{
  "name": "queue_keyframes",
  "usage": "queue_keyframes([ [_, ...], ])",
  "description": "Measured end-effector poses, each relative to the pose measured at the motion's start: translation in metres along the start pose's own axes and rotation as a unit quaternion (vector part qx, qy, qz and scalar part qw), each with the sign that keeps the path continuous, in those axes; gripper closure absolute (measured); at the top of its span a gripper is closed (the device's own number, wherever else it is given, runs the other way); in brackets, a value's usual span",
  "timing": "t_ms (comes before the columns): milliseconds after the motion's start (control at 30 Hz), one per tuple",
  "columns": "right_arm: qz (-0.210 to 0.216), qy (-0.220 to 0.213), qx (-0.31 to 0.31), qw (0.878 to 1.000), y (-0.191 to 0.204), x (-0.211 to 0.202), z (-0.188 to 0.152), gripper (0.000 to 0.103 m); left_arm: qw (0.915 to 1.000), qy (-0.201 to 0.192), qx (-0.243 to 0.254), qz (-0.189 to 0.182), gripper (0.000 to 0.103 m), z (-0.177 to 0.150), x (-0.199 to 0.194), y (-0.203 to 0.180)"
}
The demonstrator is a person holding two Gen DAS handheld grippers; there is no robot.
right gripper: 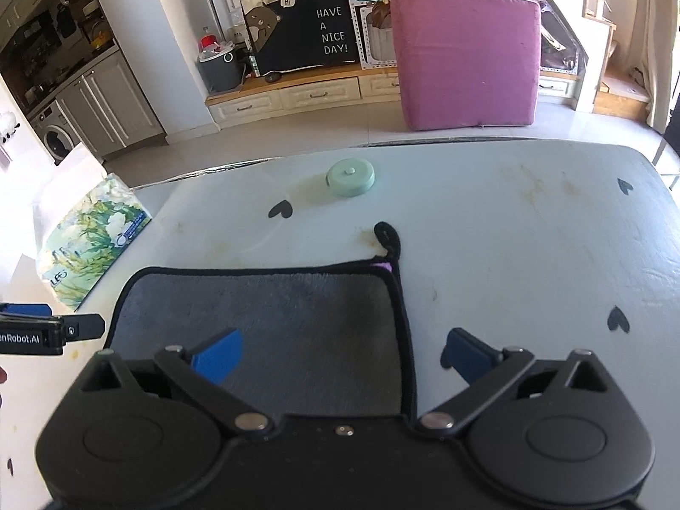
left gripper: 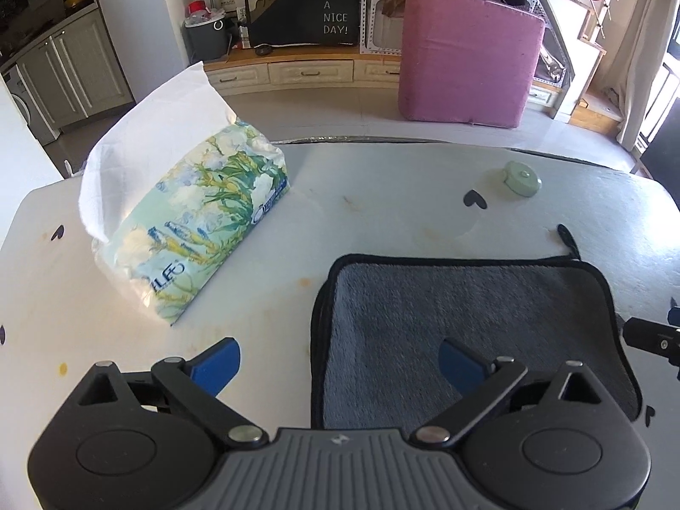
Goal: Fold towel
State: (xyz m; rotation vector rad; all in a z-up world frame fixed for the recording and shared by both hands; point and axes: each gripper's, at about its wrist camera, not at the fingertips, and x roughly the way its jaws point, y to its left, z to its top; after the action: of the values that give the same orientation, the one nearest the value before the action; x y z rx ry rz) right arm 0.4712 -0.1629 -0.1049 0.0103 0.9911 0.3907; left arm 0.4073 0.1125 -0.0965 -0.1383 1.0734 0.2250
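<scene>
A grey towel (left gripper: 467,314) with black trim lies folded flat on the white table (left gripper: 361,195); layered edges show at its left side and a hanging loop at its far right corner. My left gripper (left gripper: 340,361) is open above the towel's near left edge, holding nothing. The towel also shows in the right wrist view (right gripper: 263,310), with the loop (right gripper: 389,238) at its far right corner. My right gripper (right gripper: 342,355) is open over the towel's near right edge, empty. Each gripper's tip shows at the edge of the other's view.
A flowered tissue pack (left gripper: 199,221) with a white sheet sticking out lies left of the towel. A small round green case (left gripper: 522,178) sits farther back on the table, also seen in the right wrist view (right gripper: 351,177). A pink cushion (left gripper: 467,55) stands beyond the table.
</scene>
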Motion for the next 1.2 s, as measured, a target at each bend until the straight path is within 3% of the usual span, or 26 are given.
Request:
queue_keyframes([
  [767, 0.002, -0.03, -0.009, 1.0, 0.013, -0.09, -0.042, 0.001, 0.9995, -0.023, 0.011, -0.017, 0.004, -0.054, -0.09, -0.017],
  [1200, 0.01, -0.061, -0.016, 0.998, 0.018, -0.143, -0.069, 0.001, 0.9977, -0.06, 0.019, -0.024, 0.004, -0.085, -0.145, -0.024],
])
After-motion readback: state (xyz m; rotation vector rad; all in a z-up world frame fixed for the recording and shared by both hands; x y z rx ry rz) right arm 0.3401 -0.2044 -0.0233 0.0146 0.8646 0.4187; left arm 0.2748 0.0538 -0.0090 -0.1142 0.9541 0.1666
